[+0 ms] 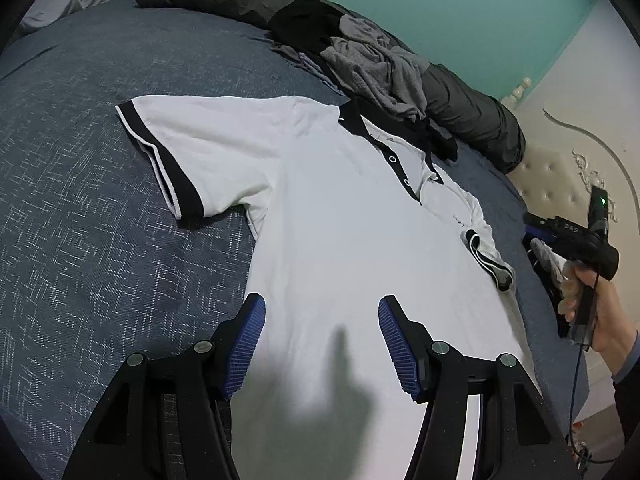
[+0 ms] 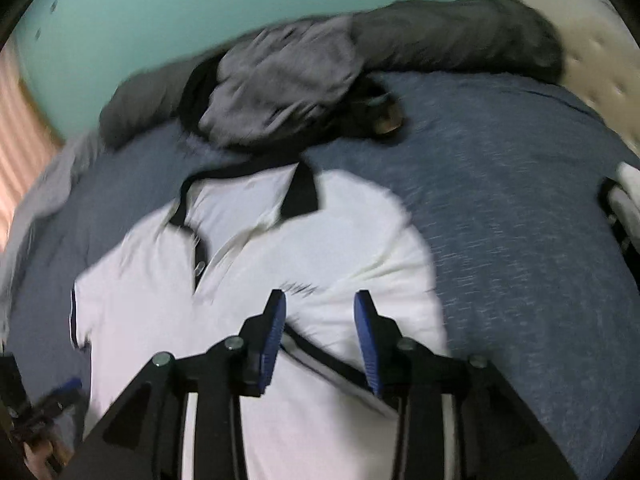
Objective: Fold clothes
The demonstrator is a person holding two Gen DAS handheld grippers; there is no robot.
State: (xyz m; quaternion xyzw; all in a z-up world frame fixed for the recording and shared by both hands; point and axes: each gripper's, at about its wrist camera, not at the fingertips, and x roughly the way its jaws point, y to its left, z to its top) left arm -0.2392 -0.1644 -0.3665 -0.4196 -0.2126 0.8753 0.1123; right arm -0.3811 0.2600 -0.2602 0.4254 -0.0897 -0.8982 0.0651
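1. My left gripper (image 1: 322,340) hangs agape over the polo (image 1: 340,220), flat on the bed (image 1: 80,240).
2. My right gripper (image 2: 320,336) is parted above the folded-in sleeve (image 2: 320,356), pinching nothing.
3. That view is blurred; the hem is cut off.

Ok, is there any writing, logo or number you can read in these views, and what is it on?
Chest script on the white polo shirt: small dark lettering, too small to read; blurred in the right wrist view.
Marking on the right gripper body: pale characters, not legible.
Nothing else carries text.
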